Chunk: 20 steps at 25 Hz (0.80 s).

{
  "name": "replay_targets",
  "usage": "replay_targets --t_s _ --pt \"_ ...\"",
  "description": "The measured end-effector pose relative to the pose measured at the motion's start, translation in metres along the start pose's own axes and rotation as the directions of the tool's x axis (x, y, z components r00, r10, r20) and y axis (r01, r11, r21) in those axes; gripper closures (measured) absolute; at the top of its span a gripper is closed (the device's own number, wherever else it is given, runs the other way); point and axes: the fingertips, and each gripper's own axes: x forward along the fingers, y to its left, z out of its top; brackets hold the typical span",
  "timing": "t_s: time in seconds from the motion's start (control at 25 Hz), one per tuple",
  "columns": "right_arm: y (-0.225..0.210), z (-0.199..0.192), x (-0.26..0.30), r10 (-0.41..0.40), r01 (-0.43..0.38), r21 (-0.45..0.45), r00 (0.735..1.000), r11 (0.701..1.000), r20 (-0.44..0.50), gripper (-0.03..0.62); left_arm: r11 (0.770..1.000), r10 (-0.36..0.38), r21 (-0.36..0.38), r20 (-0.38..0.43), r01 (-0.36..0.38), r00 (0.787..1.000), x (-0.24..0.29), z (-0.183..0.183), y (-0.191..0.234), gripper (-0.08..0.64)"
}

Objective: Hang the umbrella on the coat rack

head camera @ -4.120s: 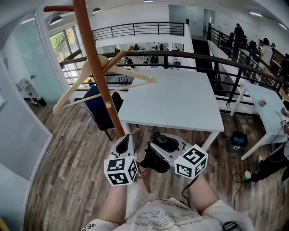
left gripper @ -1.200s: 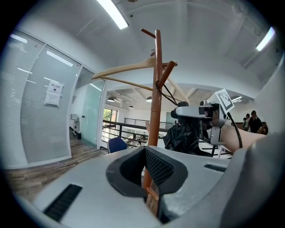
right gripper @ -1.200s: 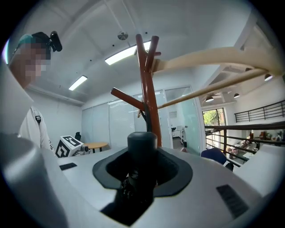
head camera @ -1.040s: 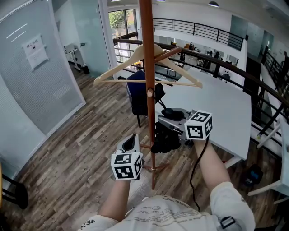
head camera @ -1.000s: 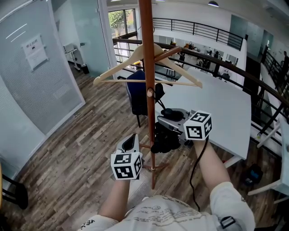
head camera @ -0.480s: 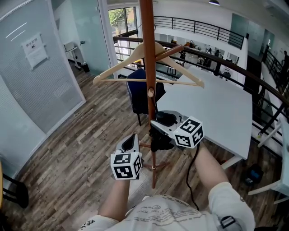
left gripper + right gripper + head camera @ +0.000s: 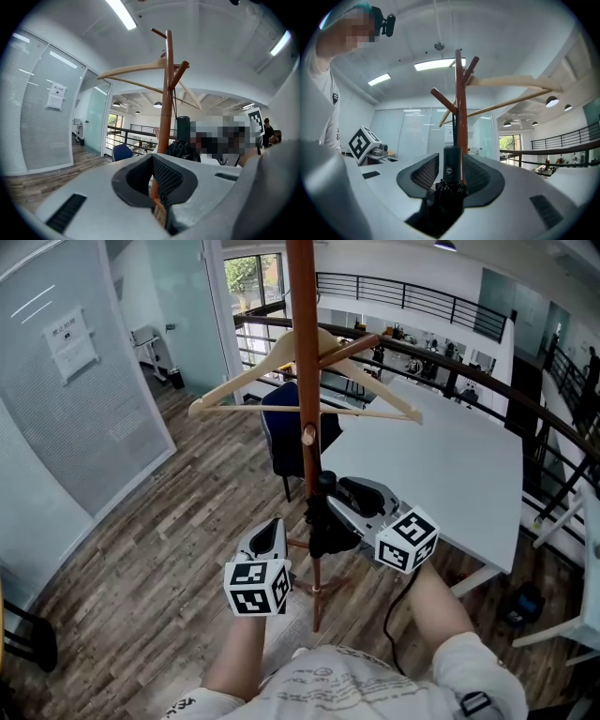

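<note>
The wooden coat rack point(image 7: 301, 352) stands right in front of me, its pole point(image 7: 461, 117) just beyond the jaws in the right gripper view. A black folded umbrella point(image 7: 323, 523) hangs against the pole by its strap point(image 7: 174, 101) from a peg. My right gripper point(image 7: 330, 510) is around the umbrella. Its jaws are opening, with the handle point(image 7: 452, 176) between them and a thin gap beside each pad. My left gripper point(image 7: 268, 538) is held low, left of the pole, shut and empty; in the left gripper view the umbrella point(image 7: 183, 140) shows beyond it.
A wooden clothes hanger point(image 7: 375, 395) hangs high on the rack. A white table point(image 7: 441, 456) stands to the right behind it, with a blue chair point(image 7: 279, 427) at its near corner. A glass partition point(image 7: 84, 399) runs along the left, and a dark railing point(image 7: 450, 371) crosses behind.
My right gripper has swung left and lower, carrying the umbrella in against the pole, and its jaws have spread. The left gripper has stayed put.
</note>
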Motion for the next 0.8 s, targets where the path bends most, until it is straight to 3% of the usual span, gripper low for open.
replay_targets --t_s 0.16,0.28,0.48,0.6,0.72,0.8 --pt "-0.012 -0.002 -0.033 -0.132 0.132 0.023 0.991 0.991 0.005 0.564 1.0 -0.02 0.007 0.024 0.02 1.0 0.006 0.005 -0.007 0.561" --pt "-0.03 -0.015 -0.057 -0.262 0.262 0.066 0.965 0.963 -0.019 0.589 0.999 -0.038 0.012 0.026 0.037 0.999 0.014 0.007 -0.015 0.56" --pt "-0.061 -0.044 -0.109 -0.479 0.484 0.14 0.875 0.864 -0.071 0.591 0.997 -0.077 0.016 0.016 0.076 0.997 0.026 0.003 -0.03 0.56" --pt "-0.076 -0.055 -0.141 -0.58 0.589 0.112 0.808 0.8 -0.103 0.592 0.996 -0.09 0.017 0.022 0.089 0.996 0.03 0.002 -0.036 0.56" --pt "-0.086 -0.061 -0.165 -0.645 0.657 0.073 0.752 0.75 -0.137 0.592 0.995 -0.095 0.011 0.03 0.095 0.995 0.03 0.003 -0.039 0.561" --pt "-0.087 -0.067 -0.174 -0.658 0.674 0.058 0.733 0.736 -0.17 0.592 0.995 -0.099 0.01 0.028 0.099 0.995 0.031 0.002 -0.04 0.561"
